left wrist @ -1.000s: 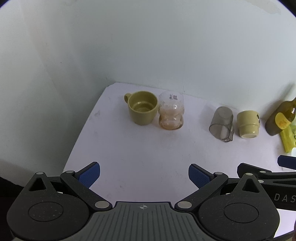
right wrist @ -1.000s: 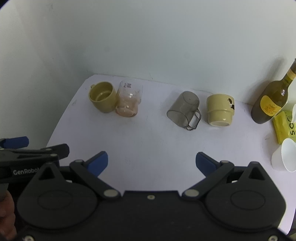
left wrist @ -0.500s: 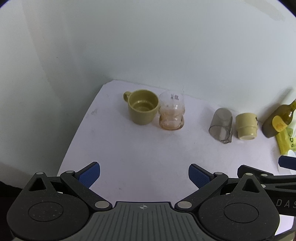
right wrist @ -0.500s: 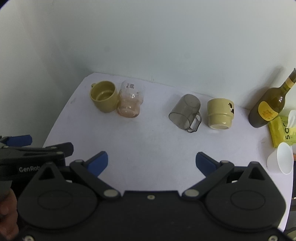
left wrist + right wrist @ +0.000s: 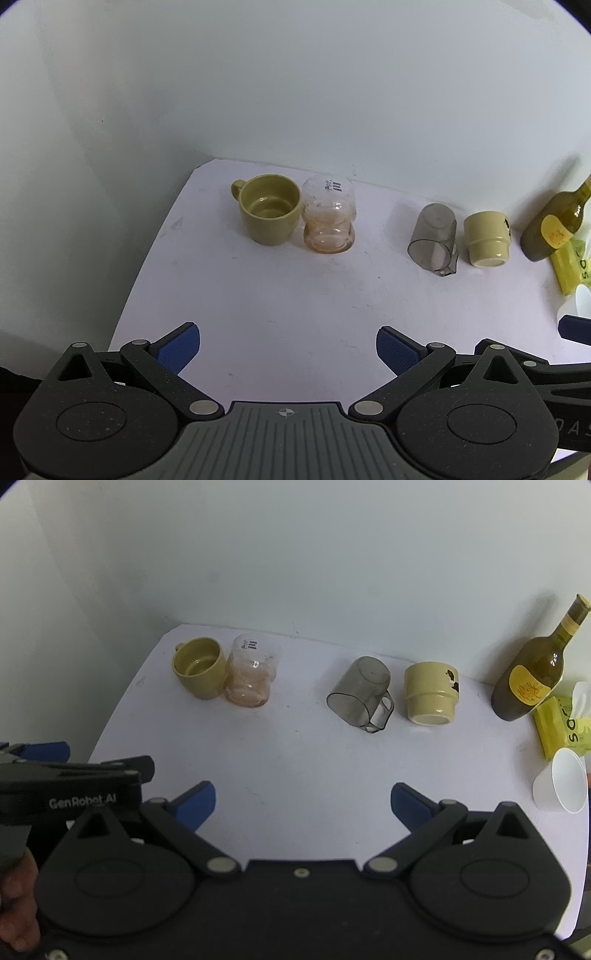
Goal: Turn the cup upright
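Note:
A smoky grey clear cup with a handle (image 5: pixel 360 694) lies on its side on the white table, mouth toward me; it also shows in the left wrist view (image 5: pixel 434 236). Right of it a cream mug (image 5: pixel 430 692) stands upside down, also in the left wrist view (image 5: pixel 485 238). At the far left an olive mug (image 5: pixel 269 208) and a clear pinkish glass (image 5: pixel 328 219) stand upright, touching. My left gripper (image 5: pixel 288 349) and my right gripper (image 5: pixel 303 805) are both open and empty, near the table's front edge, well short of the cups.
A dark green wine bottle (image 5: pixel 532 672) stands at the far right by the wall. A yellow tissue pack (image 5: pixel 559 725) and a white paper cup on its side (image 5: pixel 563 784) lie at the right edge. Walls close off the back and left.
Both grippers have drawn back and risen a little, so the cups look smaller and farther. Nothing on the table has moved. Both grippers stay open.

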A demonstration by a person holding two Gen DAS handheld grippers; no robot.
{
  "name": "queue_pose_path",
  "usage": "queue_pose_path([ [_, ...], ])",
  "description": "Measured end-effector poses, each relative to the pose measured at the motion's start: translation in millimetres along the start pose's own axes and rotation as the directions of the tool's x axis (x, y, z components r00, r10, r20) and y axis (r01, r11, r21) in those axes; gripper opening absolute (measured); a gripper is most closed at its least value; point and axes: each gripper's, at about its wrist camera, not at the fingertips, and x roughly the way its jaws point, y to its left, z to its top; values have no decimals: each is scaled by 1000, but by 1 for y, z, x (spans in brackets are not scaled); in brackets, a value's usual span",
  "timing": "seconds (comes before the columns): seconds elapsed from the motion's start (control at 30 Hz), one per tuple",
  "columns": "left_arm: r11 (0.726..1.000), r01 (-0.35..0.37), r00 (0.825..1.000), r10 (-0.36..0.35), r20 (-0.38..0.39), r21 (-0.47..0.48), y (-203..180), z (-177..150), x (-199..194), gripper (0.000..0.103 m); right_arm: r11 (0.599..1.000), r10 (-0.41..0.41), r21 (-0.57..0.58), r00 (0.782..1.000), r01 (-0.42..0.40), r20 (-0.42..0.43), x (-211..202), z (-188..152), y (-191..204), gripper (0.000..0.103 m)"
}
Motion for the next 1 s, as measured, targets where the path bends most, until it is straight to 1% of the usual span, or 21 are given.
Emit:
queue_pose_path([
  [0.1, 1000, -18, 1000, 18, 12, 4, -8, 1, -7, 103, 1000, 10, 1, 1000, -10, 11, -2, 4, -6, 103],
  [0.23, 999, -51, 999, 51, 6, 10, -22, -1, -6, 103, 999, 39, -16, 999, -38, 24, -3, 5, -15, 103],
  [0.37, 997, -71, 997, 71, 7, 20, -35, -9, -7, 103, 998, 56, -5, 998, -56, 15, 0, 2, -29, 103],
  [0.5, 997, -76, 997, 76, -6, 28, -42, -13, -7, 103, 998, 63, 1, 998, -63, 11, 1, 2, -38, 103],
  [0.57, 996, -86, 996, 85, 5, 29, -46, -11, -11, 103, 998, 69, -3, 997, -69, 16, 1, 4, -40, 103],
  [0.7, 996, -86, 996, 86, 4, 15, -46, -10, -13, 103, 998, 69, -15, 997, -69, 18, 1, 4, -39, 103],
  [0.83, 997, -78, 997, 78, -12, 2, -43, -12, -9, 103, 998, 67, -23, 998, -67, 1, 3, 1, -36, 103],
  [1.0, 998, -58, 998, 57, -31, -26, -31, -11, -4, 103, 998, 56, -31, 998, -56, -8, 5, 3, -30, 103],
])
